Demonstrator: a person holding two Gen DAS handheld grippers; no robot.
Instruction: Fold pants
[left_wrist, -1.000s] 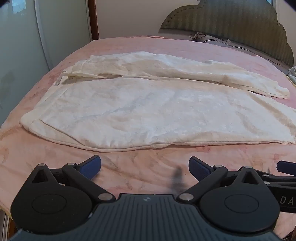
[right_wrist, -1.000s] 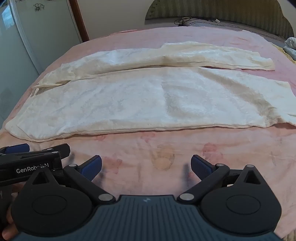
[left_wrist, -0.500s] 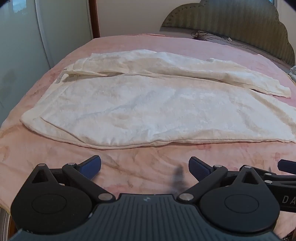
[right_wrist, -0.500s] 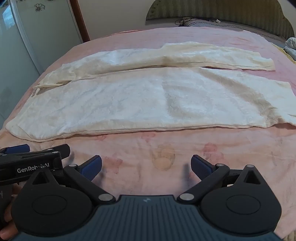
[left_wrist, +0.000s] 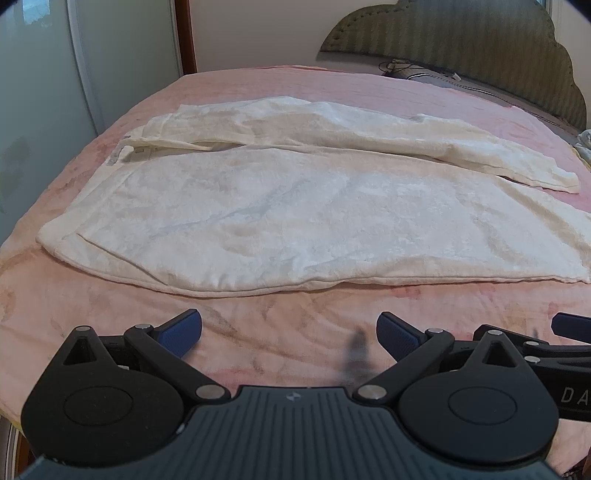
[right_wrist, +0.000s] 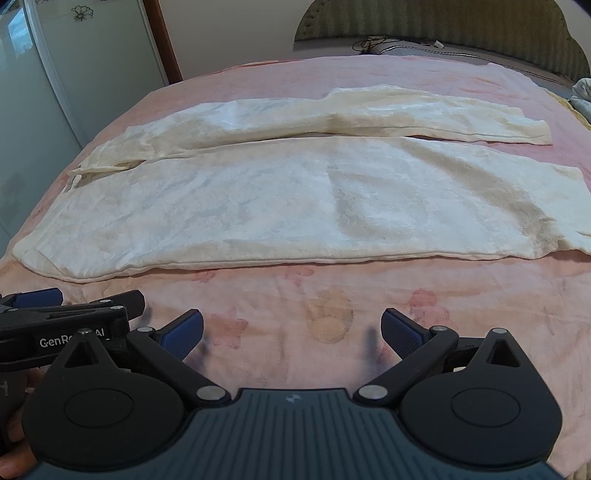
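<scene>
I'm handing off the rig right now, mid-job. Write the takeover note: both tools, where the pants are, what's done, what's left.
Left tool: open, empty, hovering over the pink bedspread short of the pants.
Right tool: open, empty, beside the left one, also short of the near edge.
White pants: spread flat across the bed, waistband end to the left, cuffs to the right, the two legs lying side by side.
Done: pants laid out; no fold visible yet.
Left: every fold. Probably start by bringing one leg over the other, then fold along the length.
</scene>
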